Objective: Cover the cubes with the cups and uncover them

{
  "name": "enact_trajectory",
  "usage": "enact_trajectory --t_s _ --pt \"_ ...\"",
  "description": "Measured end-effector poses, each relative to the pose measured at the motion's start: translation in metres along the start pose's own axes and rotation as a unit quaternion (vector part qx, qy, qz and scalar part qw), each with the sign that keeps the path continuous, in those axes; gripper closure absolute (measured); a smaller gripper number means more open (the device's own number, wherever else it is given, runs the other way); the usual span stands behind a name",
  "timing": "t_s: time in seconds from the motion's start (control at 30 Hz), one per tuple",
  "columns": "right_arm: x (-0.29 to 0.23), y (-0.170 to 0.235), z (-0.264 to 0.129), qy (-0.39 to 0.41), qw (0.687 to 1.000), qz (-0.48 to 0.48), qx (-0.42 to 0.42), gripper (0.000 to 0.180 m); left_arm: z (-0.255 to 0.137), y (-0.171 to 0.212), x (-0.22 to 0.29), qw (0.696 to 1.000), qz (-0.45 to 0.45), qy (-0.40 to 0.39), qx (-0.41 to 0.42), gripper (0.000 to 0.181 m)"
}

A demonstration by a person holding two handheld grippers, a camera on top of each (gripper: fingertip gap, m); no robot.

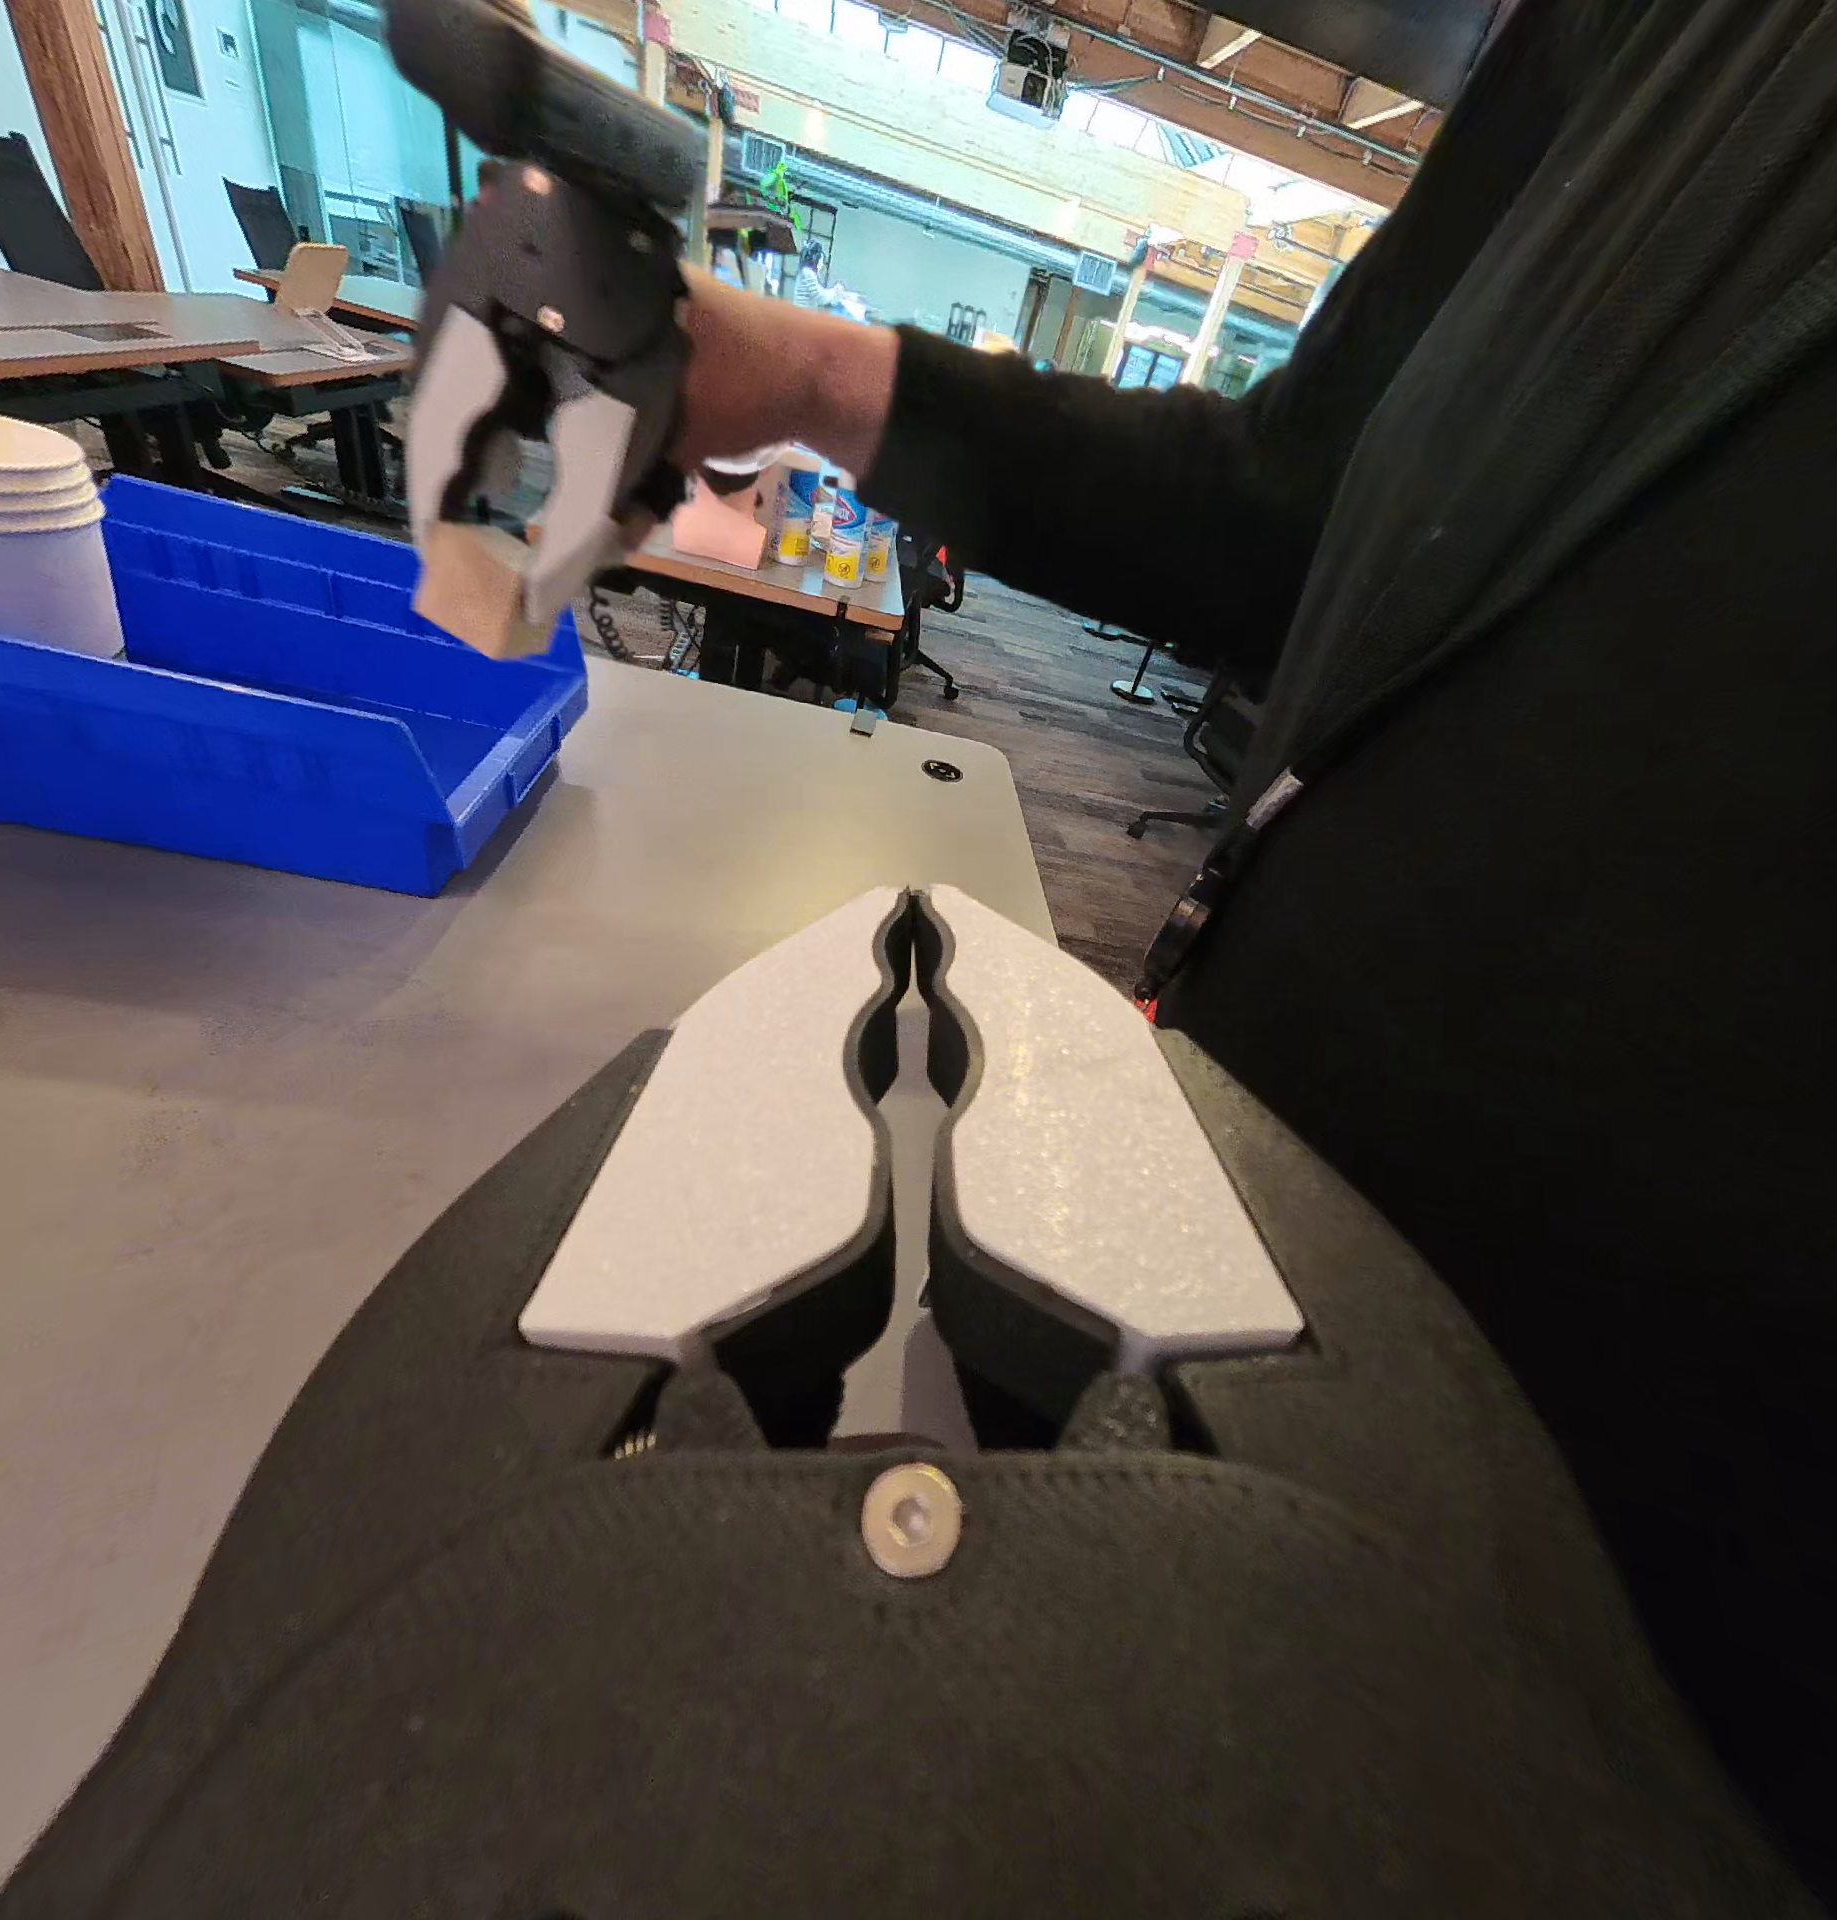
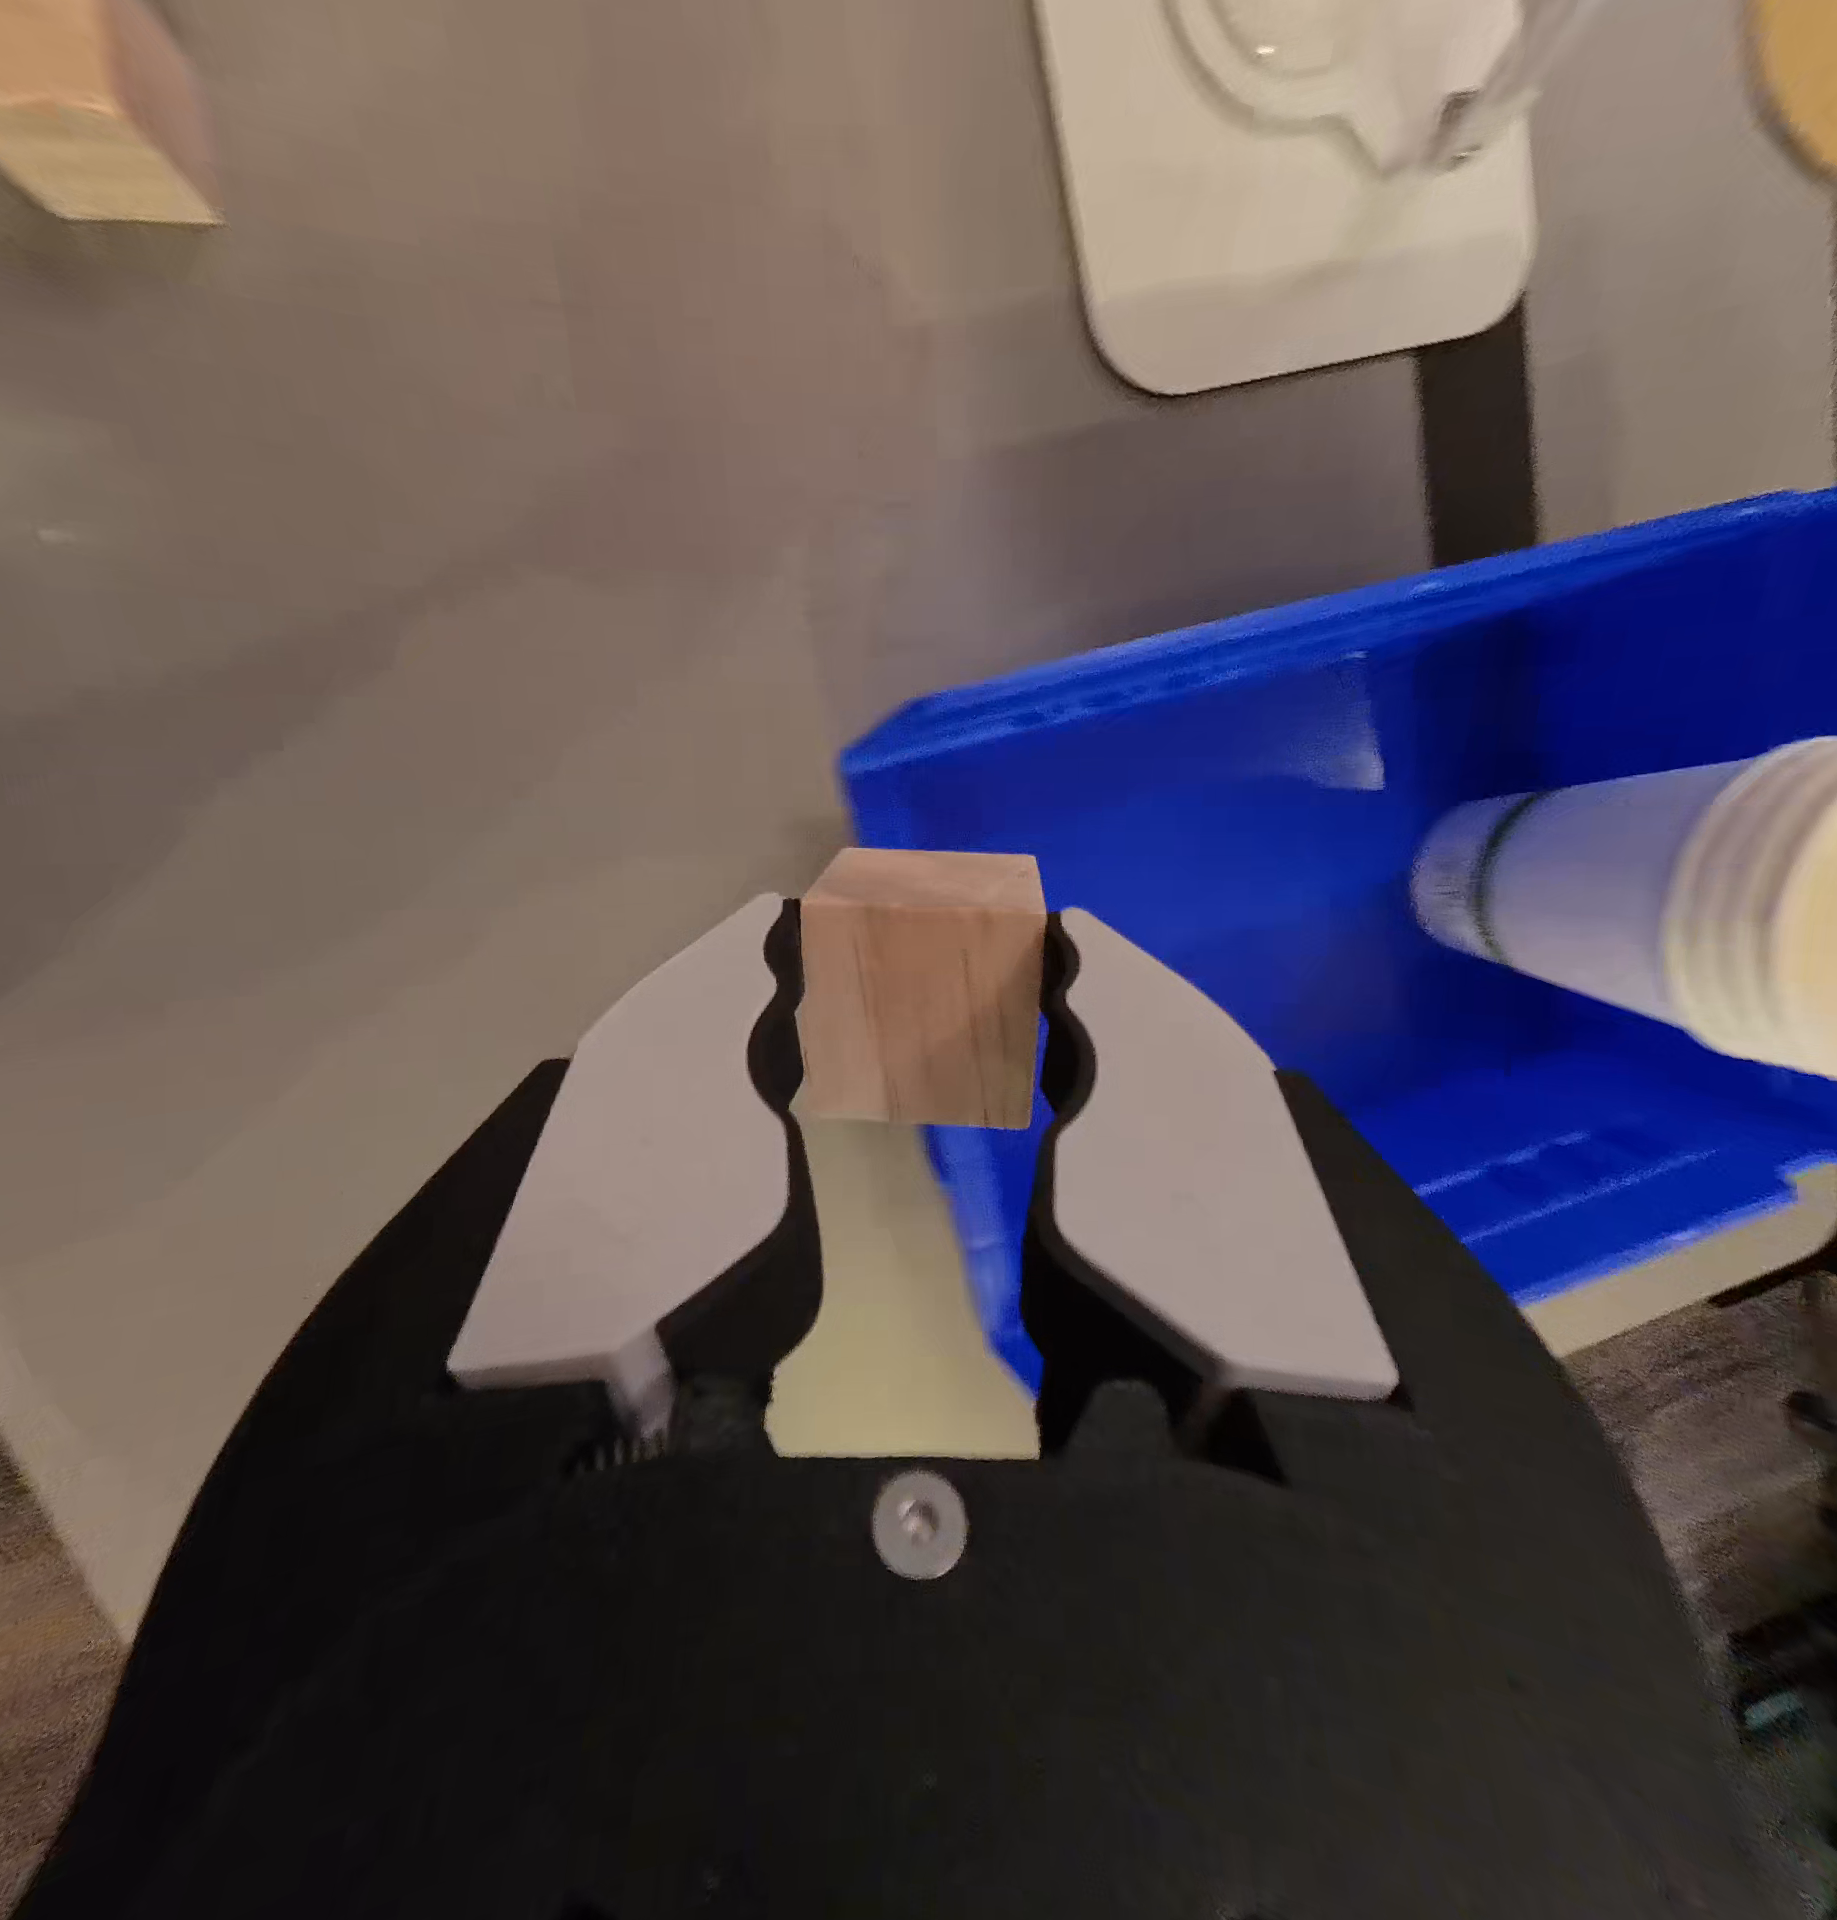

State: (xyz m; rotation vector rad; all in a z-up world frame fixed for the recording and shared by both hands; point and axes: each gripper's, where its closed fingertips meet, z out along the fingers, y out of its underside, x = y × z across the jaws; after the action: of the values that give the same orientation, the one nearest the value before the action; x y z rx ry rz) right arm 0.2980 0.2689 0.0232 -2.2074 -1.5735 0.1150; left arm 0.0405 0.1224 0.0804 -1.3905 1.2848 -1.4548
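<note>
Right hand-held gripper (image 2: pixel 919 1013) clamped on a wooden cube (image 2: pixel 919 997), held above the counter (image 2: pixel 478 623) just left of the blue bin (image 2: pixel 1257 831); left hand-held gripper (image 1: pixel 912 894) closed, empty; I should lower it level onto bare counter, well apart from the other cube (image 2: pixel 72 114).

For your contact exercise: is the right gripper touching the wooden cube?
Touching: the right wrist view shows the right gripper clamping the wooden cube on both sides.

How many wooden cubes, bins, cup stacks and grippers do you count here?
Light wooden cubes: 2
Blue plastic bin: 1
Stack of white paper cups: 1
Two-finger grippers: 2, left gripper and right gripper
Total: 6
</note>
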Motion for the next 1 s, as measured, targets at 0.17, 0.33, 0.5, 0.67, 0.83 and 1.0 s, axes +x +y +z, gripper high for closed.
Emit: enact_trajectory --t_s 0.17,0.33,0.5,0.67,0.83,1.0 --pt "0.045 0.012 0.038 -0.051 0.998 -0.026 -0.04 0.135 0.006 -0.001 0.003 1.0 0.006 -0.01 -0.005 0.181" --pt "0.044 0.034 0.08 -0.104 0.991 -0.034 -0.081 0.135 0.003 -0.003 0.001 1.0 0.001 -0.031 -0.001 0.181" --pt "0.037 0.054 0.103 -0.14 0.983 -0.039 -0.112 0.135 0.004 -0.003 -0.001 0.999 -0.001 -0.038 -0.002 0.181" --pt "0.032 0.062 0.113 -0.156 0.977 -0.051 -0.134 0.135 0.007 -0.003 -0.002 0.999 -0.001 -0.033 -0.006 0.181" --pt "0.043 0.057 0.096 -0.135 0.982 -0.029 -0.126 0.123 0.007 -0.006 -0.001 1.0 0.002 -0.023 -0.007 0.181" --pt "0.024 -0.019 0.023 -0.076 0.997 -0.031 -0.014 0.127 -0.003 -0.012 -0.001 1.0 0.01 -0.028 0.001 0.181"
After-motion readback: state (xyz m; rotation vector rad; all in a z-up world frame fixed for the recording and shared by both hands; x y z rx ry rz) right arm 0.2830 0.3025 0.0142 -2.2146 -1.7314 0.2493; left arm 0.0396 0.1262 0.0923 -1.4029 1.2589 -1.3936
